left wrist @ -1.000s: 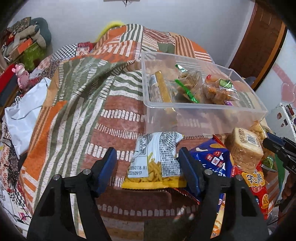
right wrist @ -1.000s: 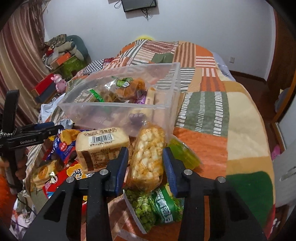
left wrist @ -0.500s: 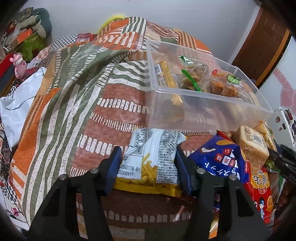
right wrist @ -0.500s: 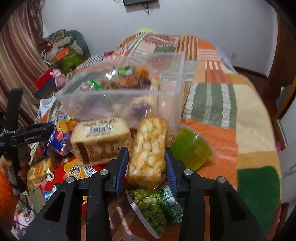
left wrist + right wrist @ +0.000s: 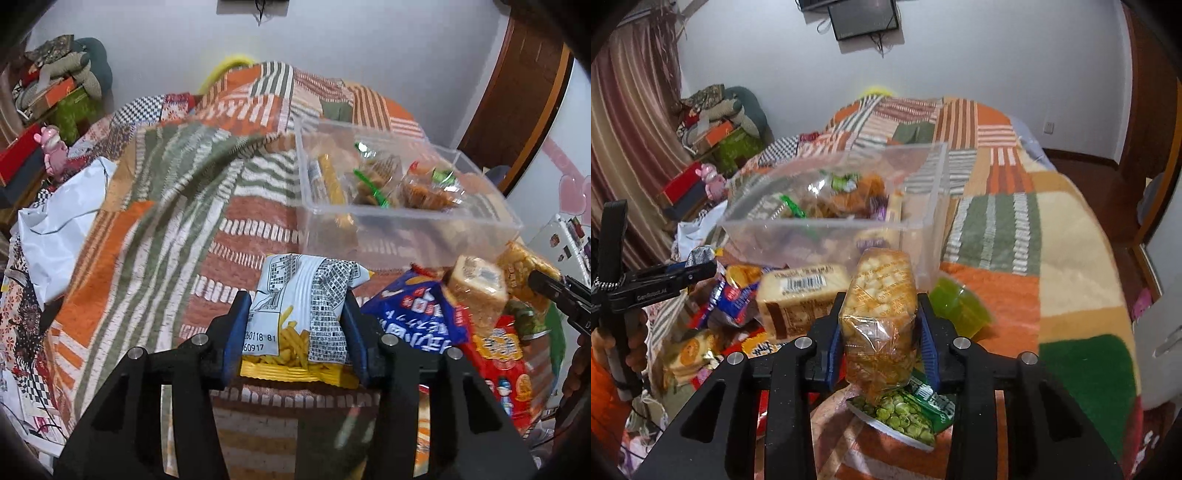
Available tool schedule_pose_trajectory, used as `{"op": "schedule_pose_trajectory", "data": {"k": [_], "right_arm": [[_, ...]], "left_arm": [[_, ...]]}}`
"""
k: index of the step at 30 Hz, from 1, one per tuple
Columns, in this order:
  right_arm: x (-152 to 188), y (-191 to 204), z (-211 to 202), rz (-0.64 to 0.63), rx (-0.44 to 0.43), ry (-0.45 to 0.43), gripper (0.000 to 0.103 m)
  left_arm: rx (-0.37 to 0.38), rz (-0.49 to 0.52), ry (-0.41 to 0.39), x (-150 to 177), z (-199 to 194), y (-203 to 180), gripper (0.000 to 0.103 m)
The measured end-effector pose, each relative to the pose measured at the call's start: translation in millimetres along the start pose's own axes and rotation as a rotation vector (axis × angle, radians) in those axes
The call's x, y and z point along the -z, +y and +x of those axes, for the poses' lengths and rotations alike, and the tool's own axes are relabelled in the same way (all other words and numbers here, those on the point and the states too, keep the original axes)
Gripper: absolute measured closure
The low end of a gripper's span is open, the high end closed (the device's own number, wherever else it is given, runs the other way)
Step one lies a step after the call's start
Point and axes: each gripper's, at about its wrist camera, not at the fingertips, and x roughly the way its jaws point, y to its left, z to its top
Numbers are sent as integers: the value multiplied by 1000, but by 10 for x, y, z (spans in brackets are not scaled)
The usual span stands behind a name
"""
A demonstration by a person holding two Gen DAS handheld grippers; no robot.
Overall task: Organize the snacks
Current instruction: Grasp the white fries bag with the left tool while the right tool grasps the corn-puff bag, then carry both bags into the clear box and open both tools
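A white and yellow fries snack bag (image 5: 303, 295) sits between the fingers of my left gripper (image 5: 295, 306). The jaws are closing, and their blue pads press its sides and crumple it. My right gripper (image 5: 881, 306) is shut on a clear pack of yellow crackers (image 5: 882, 280), held upright just above the snack pile. A clear plastic bin (image 5: 406, 236) with several wrapped snacks inside stands on the bed right behind both packs. In the right wrist view the bin (image 5: 831, 236) rises directly beyond the crackers, and the left gripper (image 5: 665, 280) shows at the far left.
Loose snacks lie on the patchwork quilt (image 5: 155, 229): a bread pack (image 5: 801, 295), a blue bag (image 5: 417, 314), a red bag (image 5: 506, 362), a green pea pack (image 5: 908, 413) and a green jelly cup (image 5: 960, 306). A white plastic bag (image 5: 62, 229) lies at the bed's left edge.
The left jaws have closed in from either side onto the fries bag, squeezing it. The right gripper has raised the cracker pack a little off the pile.
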Motion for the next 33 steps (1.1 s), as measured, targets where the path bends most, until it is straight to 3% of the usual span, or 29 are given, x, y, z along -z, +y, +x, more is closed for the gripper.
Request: {"op": "schedule_pose_trajectory", "data": {"k": [9,17,24,33], "right_arm": [[-130,20,-292,11,-9,-87,71],[-361,69,-476,0,-11,-189,71],[-515,46,-383,14,-21,-228,71],[-639,21,-11,19,-12,-187,71]], "left_arm": [[19,16,-112,-185,-422,-112,55],[54,34,-166,-385,-534,-306,55],[74,57,-172,-513,-454,-477,55],[101,64,-130,-720,-89,-590,55]]}}
